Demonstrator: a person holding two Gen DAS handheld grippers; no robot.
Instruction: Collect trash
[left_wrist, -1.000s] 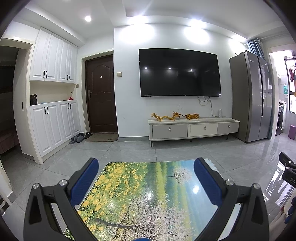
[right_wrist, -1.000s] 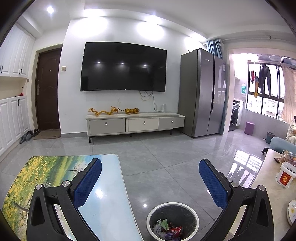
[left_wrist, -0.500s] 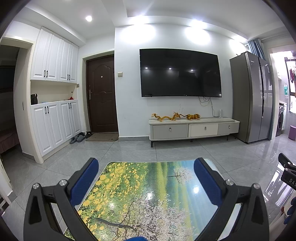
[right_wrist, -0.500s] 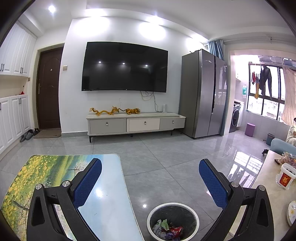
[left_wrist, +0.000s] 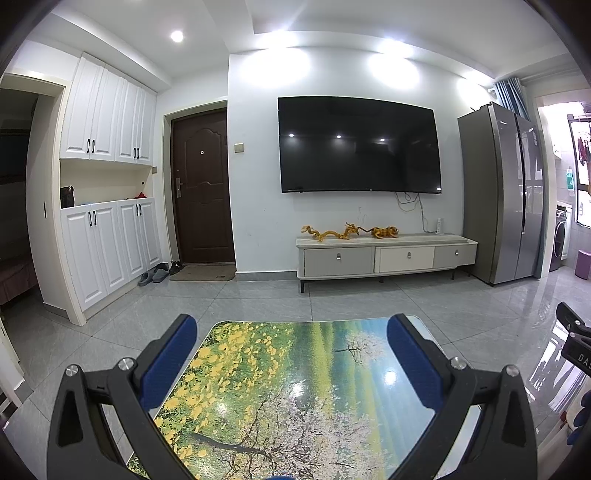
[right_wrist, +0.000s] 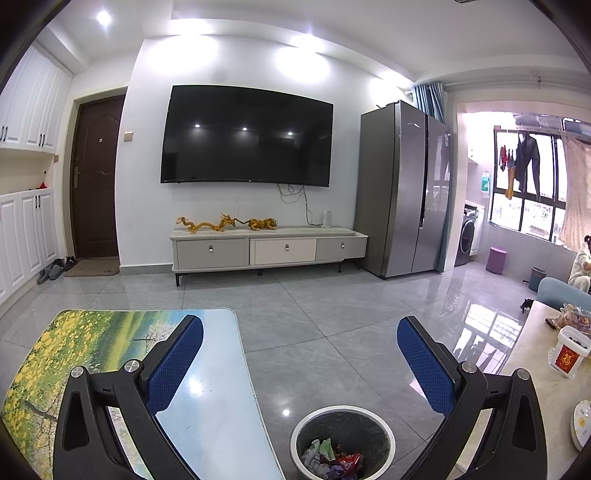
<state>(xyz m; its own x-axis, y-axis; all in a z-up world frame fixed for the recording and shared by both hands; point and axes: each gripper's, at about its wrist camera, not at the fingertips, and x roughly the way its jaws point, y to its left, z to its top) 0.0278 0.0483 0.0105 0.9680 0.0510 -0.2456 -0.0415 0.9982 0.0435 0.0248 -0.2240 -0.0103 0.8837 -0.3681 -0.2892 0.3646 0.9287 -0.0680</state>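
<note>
Left wrist view: your left gripper (left_wrist: 291, 354) is held above the low table (left_wrist: 295, 402), the one with the printed scene of yellow flowers and a blossoming tree, and its blue pads are spread wide with nothing between them. Your right gripper (right_wrist: 300, 354) is likewise spread and empty, held off the table's right edge, over the grey tile floor. Straight below it, between its two arms in the right wrist view, the trash bin (right_wrist: 341, 441) stands on the floor just beside the table (right_wrist: 207, 406), and the trash (right_wrist: 332, 458) lies inside it (crumpled wrappers, red, green and white). To your right a pale counter (right_wrist: 543, 373) carries a white tub with a red label (right_wrist: 567, 352). Ahead, a dark television (left_wrist: 360, 146) hangs above a long cabinet (left_wrist: 384, 254).
</note>
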